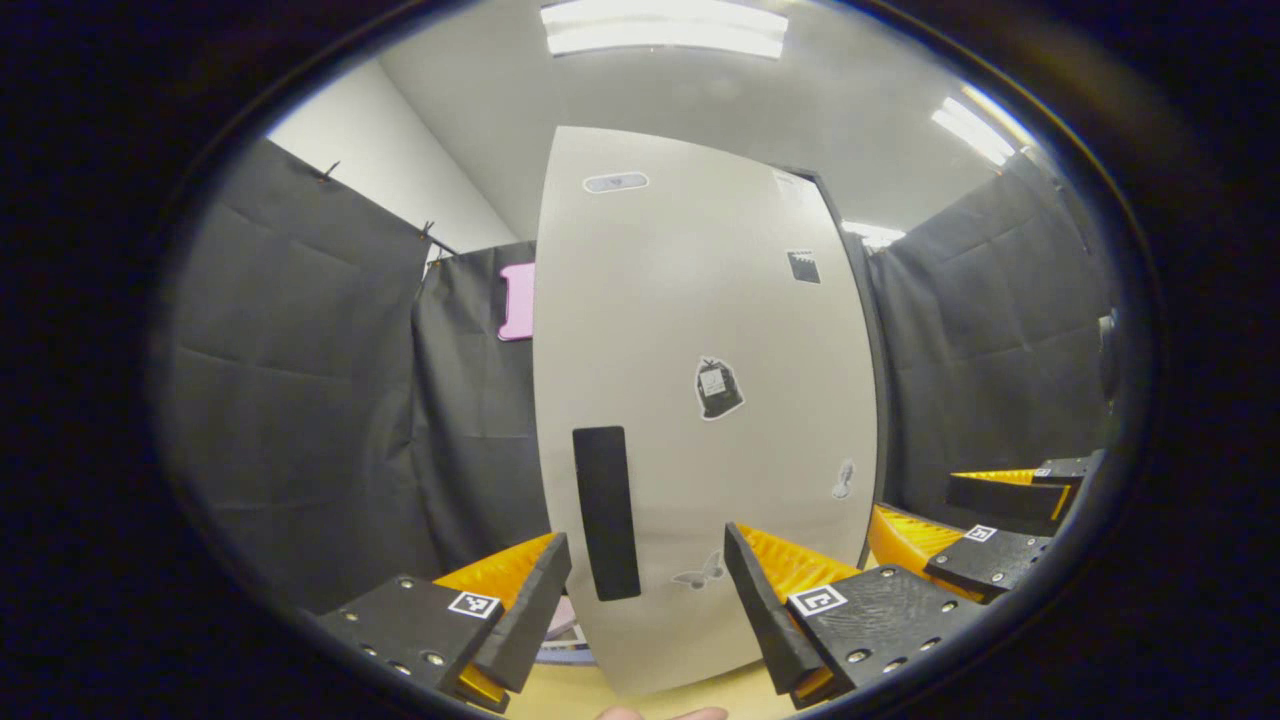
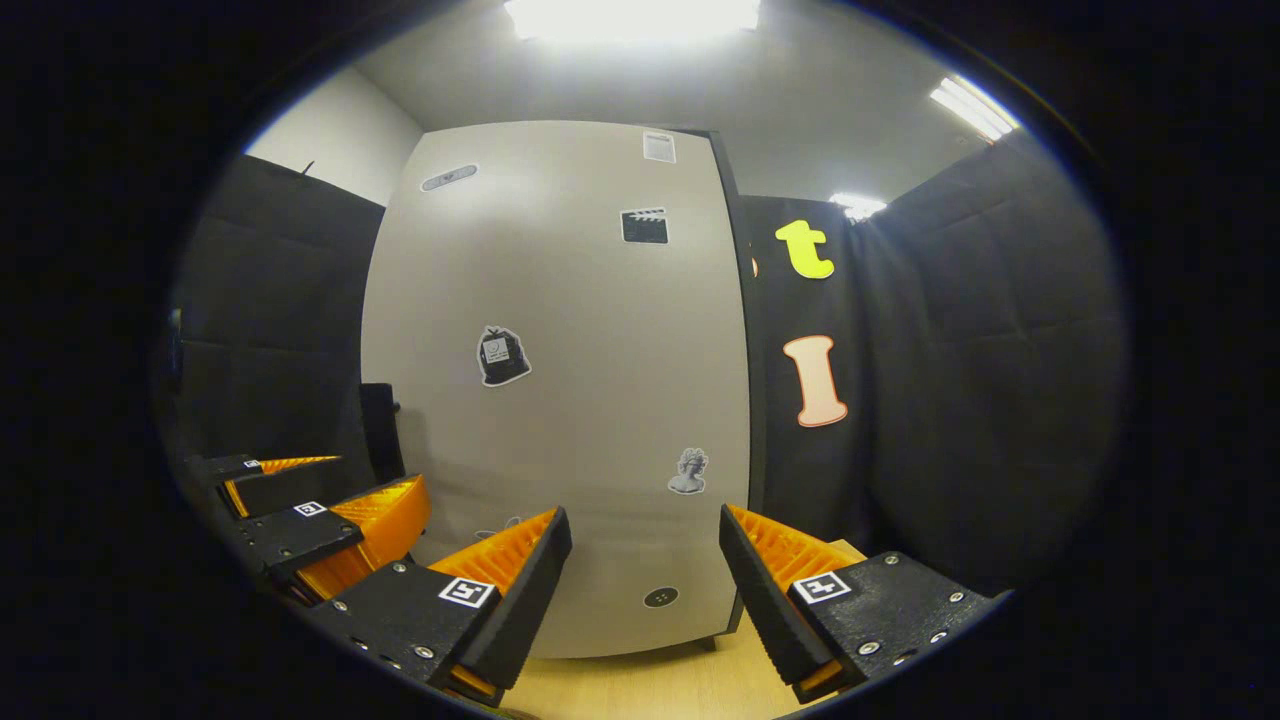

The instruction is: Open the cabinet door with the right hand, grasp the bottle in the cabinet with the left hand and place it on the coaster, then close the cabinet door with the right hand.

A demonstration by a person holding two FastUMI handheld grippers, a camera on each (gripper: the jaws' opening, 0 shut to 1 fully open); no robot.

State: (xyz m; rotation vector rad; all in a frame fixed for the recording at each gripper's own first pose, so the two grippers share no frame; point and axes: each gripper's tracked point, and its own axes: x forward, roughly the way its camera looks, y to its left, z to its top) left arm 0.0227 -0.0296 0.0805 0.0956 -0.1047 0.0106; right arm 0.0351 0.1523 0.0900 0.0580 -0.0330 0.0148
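Ahead of the open right hand-held gripper (image 2: 645,590), the shut cabinet door (image 2: 580,400) carries its upright handle (image 1: 606,512) leftward, nearer the open left hand-held gripper (image 1: 648,600).

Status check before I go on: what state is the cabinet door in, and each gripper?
cabinet door: shut, its stickered front facing both cameras.
door handle: upright black bar, untouched.
left gripper: open, empty, short of the door.
right gripper: open, empty, short of the door.
ceiling lights: on.
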